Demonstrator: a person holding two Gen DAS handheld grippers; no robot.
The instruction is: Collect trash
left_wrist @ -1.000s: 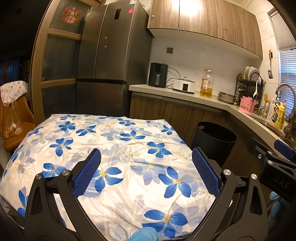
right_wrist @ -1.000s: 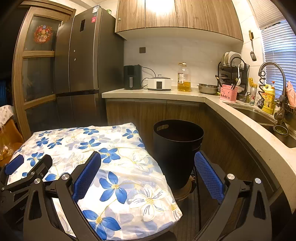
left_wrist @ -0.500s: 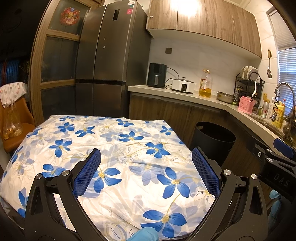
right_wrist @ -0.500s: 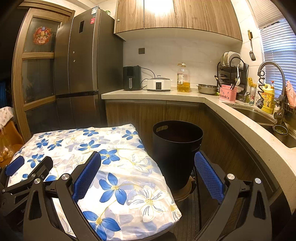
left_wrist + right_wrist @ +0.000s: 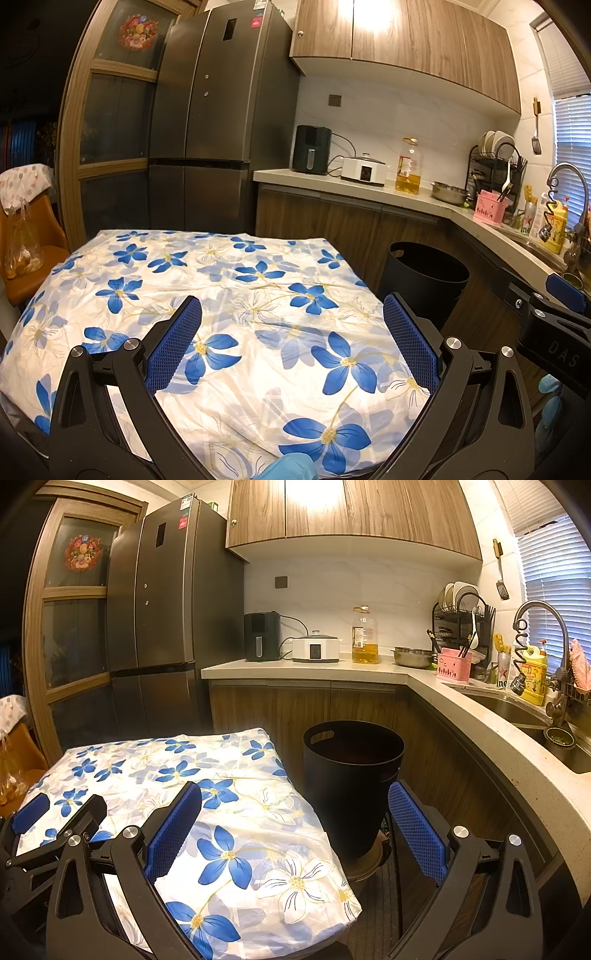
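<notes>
Both cameras are sitting a touch lower and closer than a second ago, so the fridge and counter are riding slightly higher in each view, while nothing on the cloth is changing place.

A floral cloth [image 5: 258, 317] is covering the surface and filling most of the left wrist view, from nine o'clock across to four o'clock; no loose trash is showing on it. A tall grey fridge [image 5: 218, 122] is standing at twelve o'clock beyond it. A kitchen counter [image 5: 491, 716] is curving from one o'clock round to four o'clock in the right wrist view, carrying an oil bottle [image 5: 365, 637] and a pink caddy [image 5: 453, 664].

A black trash bin [image 5: 351, 786] is standing on the floor just beside the cloth's right edge, at the centre of the right wrist view, and its mouth is looking dark.

The left gripper [image 5: 291, 347] is hovering over the cloth with its jaws spread wide, holding nothing. The right gripper [image 5: 295, 830] is likewise hanging with jaws wide apart and empty, one finger over the cloth, the other beside the bin.
</notes>
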